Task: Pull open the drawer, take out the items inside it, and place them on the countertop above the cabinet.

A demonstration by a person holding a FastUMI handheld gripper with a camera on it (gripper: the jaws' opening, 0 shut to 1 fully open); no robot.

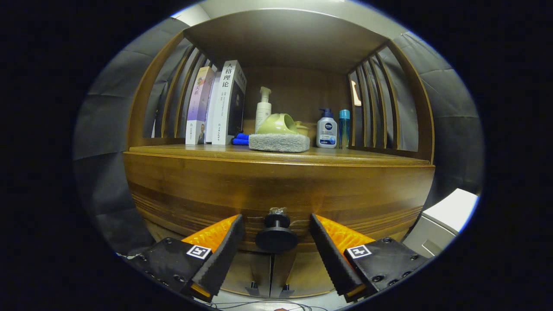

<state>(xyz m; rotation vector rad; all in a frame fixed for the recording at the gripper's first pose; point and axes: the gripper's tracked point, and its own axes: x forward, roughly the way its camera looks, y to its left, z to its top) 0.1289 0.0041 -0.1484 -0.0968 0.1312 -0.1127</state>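
Drawer (276,194): closed as far as visible, front flush under the countertop edge, just ahead of the fingers and rising above them; contents hidden.
Drawer knob (276,233): dark round knob, between the two fingers, with a gap on each side.
Gripper (276,242): fingers apart, one on each side of the knob, neither pressing on it.
Countertop (207,151): beyond and above the fingers; already carrying a grey sponge (279,142), a green bowl (278,124) on top of it, books (218,106), a pump bottle (262,108), two more bottles and a blue cloth (240,138).
Stage: fits both a drawer about to be opened and a drawer closed again; not possible to decide from this moment.
Risk, grip: knob small and round; closing off-centre can let it slide out of the pads.
Risk, pull: pulling at an angle, not straight back, can jam the drawer or slip the fingers off.
Risk, placing: countertop crowded in the middle; a new item can knock the bowl off the sponge.
Pose: level, pointing straight at the drawer front, low, at knob height, centred on the knob.
Doors below (272,268): two small handles under the knob, near the fingers; possible to catch by mistake.
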